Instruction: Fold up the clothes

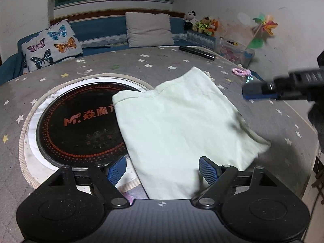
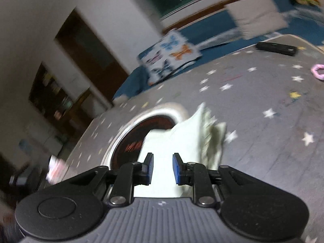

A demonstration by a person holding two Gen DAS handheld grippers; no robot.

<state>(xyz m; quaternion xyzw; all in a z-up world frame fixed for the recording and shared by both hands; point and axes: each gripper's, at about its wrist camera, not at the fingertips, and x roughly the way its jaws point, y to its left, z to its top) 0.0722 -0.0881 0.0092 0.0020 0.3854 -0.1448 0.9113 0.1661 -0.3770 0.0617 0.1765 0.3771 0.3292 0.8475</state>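
Each gripper is built of matte black plastic: two round discs flank a ribbed grey centre plate, which is marked with a small white crosshair. On the left gripper [image 1: 162,170] and the right gripper [image 2: 163,169], angled black link arms are pinned above the plate by silver screws. Blue textured pads [image 1: 208,170] line the fingers.

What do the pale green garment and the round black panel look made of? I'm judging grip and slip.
Pale green garment: apparently soft matte woven cotton, judging by its stitched hem and limp folds. Round black panel: likely glossy glass or ceramic, given its reflective sheen and printed orange dots.
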